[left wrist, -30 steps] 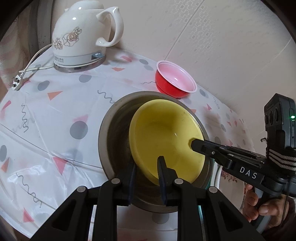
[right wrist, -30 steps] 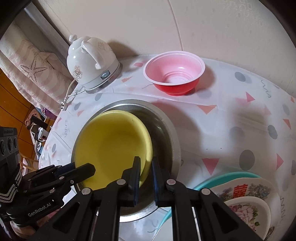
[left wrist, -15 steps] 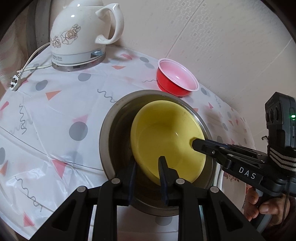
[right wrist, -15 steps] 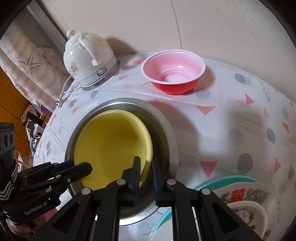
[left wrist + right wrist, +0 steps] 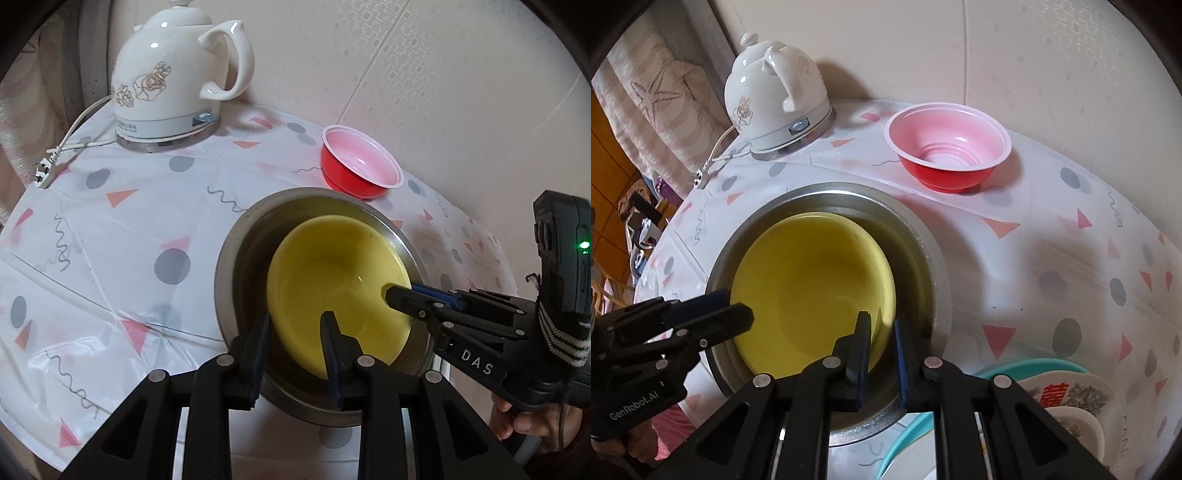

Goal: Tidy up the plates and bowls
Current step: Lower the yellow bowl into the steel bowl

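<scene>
Since a second ago the left tongs (image 5: 295, 341) have been opening: their jaws now stand visibly apart around the near rim of the yellow bowl (image 5: 332, 291), with the rim between them and no longer pinched. The right tongs (image 5: 881, 349) remain closed on the opposite edge of the yellow bowl, as they were before. The yellow bowl itself has not changed place: it lies inside the steel basin (image 5: 240, 273), tilted against the basin's right wall as the left wrist view shows it.

Taking the steel basin as the landmark and reading the left wrist view from left to right: a power plug (image 5: 42, 173) on its white cord lies well to the basin's upper left, the white floral electric kettle (image 5: 166, 85) stands beyond the basin to the left, and a red plastic bowl (image 5: 360, 168) sits just behind the basin to the right. In the right wrist view, a teal plate (image 5: 1027, 369) carrying floral dishes (image 5: 1078, 398) lies just to the basin's lower right.

The surface (image 5: 110, 240) wears a white plastic cover printed with grey dots, pink triangles and squiggles. Behind it rises a pale patterned wall (image 5: 406, 55); a striped starfish-print cloth (image 5: 657, 96) hangs at far left.
</scene>
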Demonstrator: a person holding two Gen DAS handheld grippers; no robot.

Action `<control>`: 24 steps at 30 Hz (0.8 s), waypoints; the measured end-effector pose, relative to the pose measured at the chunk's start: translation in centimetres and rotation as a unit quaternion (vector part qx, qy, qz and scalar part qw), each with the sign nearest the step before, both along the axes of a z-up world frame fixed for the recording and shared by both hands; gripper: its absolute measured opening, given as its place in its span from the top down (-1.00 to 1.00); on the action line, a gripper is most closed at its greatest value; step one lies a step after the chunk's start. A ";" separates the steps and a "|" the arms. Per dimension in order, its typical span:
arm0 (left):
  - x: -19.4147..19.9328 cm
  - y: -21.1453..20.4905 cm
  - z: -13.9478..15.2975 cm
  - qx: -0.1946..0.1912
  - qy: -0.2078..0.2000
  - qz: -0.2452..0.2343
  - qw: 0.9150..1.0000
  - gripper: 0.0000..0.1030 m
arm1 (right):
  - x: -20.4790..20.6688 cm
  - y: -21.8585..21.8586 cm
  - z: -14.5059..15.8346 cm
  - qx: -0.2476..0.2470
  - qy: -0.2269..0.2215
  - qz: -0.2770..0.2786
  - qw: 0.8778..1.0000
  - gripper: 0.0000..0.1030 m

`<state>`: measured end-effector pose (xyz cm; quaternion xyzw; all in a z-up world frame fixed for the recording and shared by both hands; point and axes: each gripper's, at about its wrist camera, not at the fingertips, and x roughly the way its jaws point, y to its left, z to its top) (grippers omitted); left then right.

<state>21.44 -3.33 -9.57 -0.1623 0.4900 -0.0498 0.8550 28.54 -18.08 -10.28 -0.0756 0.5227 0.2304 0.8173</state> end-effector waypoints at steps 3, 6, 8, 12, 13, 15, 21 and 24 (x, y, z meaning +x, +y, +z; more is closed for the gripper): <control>-0.1 0.0 0.0 -0.002 -0.002 0.002 1.000 0.44 | 0.0 0.4 -0.4 -0.006 0.004 0.003 1.000 0.77; -0.3 0.0 0.0 -0.002 -0.004 0.003 1.000 0.44 | -0.1 0.6 -0.6 -0.011 0.002 0.005 1.000 0.77; -0.3 0.0 0.1 -0.001 -0.005 0.004 1.000 0.44 | -0.1 0.6 -0.6 -0.013 0.001 0.006 1.000 0.77; -0.3 0.0 0.1 -0.002 -0.005 0.005 1.000 0.44 | -0.1 0.7 -0.6 -0.014 -0.003 0.004 1.000 0.77; -0.3 0.0 0.1 -0.001 -0.005 0.005 1.000 0.44 | -0.1 0.7 -0.6 -0.014 -0.005 0.004 1.000 0.77; -0.3 0.0 0.2 0.001 -0.007 0.006 1.000 0.43 | -0.1 0.6 -0.6 -0.015 -0.010 0.001 1.000 0.78; -0.5 0.1 0.5 0.010 -0.014 0.009 1.000 0.39 | 0.0 0.8 -0.6 -0.025 -0.023 0.004 0.999 0.79; -0.6 0.1 0.7 0.013 -0.018 0.012 1.000 0.39 | -0.1 0.9 -0.8 -0.028 -0.024 0.006 0.999 0.80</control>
